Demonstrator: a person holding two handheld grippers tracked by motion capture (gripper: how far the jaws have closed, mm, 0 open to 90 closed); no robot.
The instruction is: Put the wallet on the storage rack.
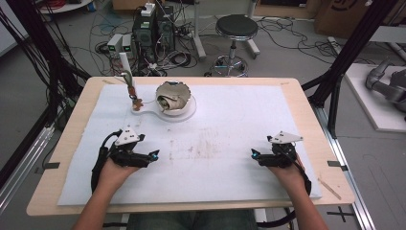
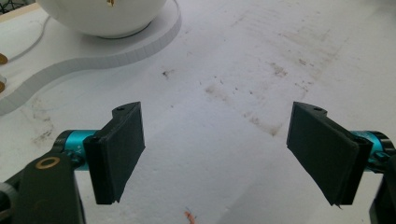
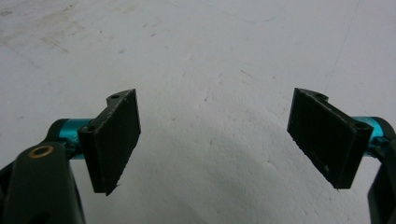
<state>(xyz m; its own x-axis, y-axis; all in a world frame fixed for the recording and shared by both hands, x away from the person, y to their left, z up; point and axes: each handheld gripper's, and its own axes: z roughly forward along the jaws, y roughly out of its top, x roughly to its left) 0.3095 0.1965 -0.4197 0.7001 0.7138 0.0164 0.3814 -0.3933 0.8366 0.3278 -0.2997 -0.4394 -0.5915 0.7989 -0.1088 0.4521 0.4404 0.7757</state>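
Note:
A white bowl [image 1: 175,98] holding crumpled brownish material stands on a white shaped board [image 1: 184,116] at the back of the mat; its underside shows as the bowl [image 2: 105,18] in the left gripper view. A stand [image 1: 128,79] with a hanging brown piece rises at the board's left end. My left gripper [image 1: 154,155] rests at the mat's front left, open, nothing between its jaws; the left gripper [image 2: 217,154] hovers over stained mat. My right gripper [image 1: 253,154] sits at the front right, also open and empty, seen as the right gripper [image 3: 215,140] above bare mat.
A white foam mat [image 1: 225,129] covers the wooden table [image 1: 72,120], with brownish stains [image 1: 203,146] in its middle. A thin white wire [image 2: 28,44] runs beside the board. Beyond the table are a stool [image 1: 236,28], computers and floor cables.

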